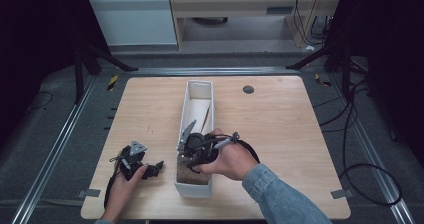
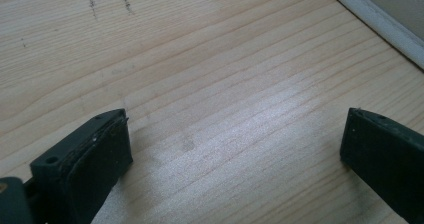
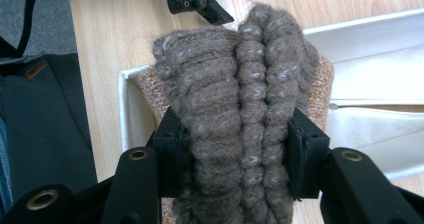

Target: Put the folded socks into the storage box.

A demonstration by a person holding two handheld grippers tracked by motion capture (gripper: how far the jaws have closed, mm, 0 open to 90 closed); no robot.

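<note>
A long white bin [image 1: 200, 85] stands in the middle of the wooden table [image 1: 280, 134]. My right gripper [image 1: 187, 155] hovers over the bin's near end, shut on a bunched grey-brown knitted cloth [image 3: 235, 109] that fills the gap between its jaws [image 3: 235, 159]. Under it an orange-tan knitted piece [image 3: 325, 79] lies in the bin [image 3: 127, 114], seen too from above [image 1: 190, 175]. A cream folded cloth [image 1: 199, 111] lies farther along the bin. My left gripper [image 1: 157, 168] rests low on the table left of the bin, open and holding nothing [image 2: 235, 144].
A round grey grommet [image 1: 248, 89] sits in the tabletop behind the bin. The bin's wall [image 2: 380, 19] passes just beyond my left gripper. Bare wood spreads to the right of the bin. Cables [image 1: 370, 174] lie on the floor at the right.
</note>
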